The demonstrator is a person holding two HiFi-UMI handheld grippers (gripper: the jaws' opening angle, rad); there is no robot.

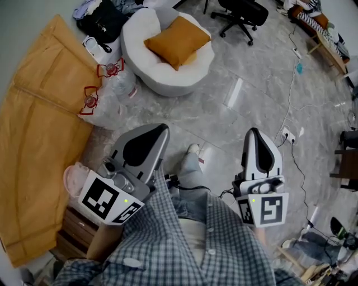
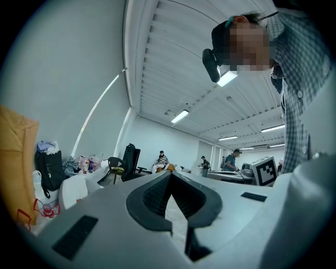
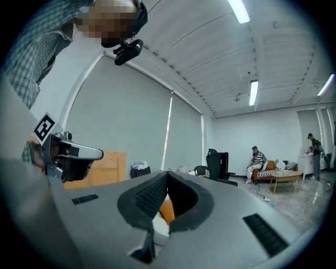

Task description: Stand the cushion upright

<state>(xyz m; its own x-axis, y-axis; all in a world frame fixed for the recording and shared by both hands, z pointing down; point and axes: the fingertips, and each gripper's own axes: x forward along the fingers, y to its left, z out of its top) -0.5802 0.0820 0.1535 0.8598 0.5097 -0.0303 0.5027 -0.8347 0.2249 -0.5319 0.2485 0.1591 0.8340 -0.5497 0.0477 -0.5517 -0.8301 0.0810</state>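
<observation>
Close by, the person's checked shirt (image 1: pixel 190 240) fills the bottom of the head view. Just past it are the left gripper (image 1: pixel 159 130) and the right gripper (image 1: pixel 253 133), side by side and pointing level. Both have their jaws pressed together with nothing in them. A shoe (image 1: pixel 192 149) shows between them on the grey floor (image 1: pixel 235 111). Farther off are some clear bags (image 1: pixel 114 84) with red handles, just beside a round white seat (image 1: pixel 140 33). The orange cushion (image 1: pixel 178 40) lies flat on that seat, well apart from both grippers. Behind it is a black office chair (image 1: pixel 241 12).

Here is what I think could go wrong. The jaws are closed, so they must open first or they will only poke the cushion. The seat looks soft and bowl-shaped, so a stood-up cushion may flop back down. A white cable (image 1: pixel 291 95) on the floor could trip a foot
</observation>
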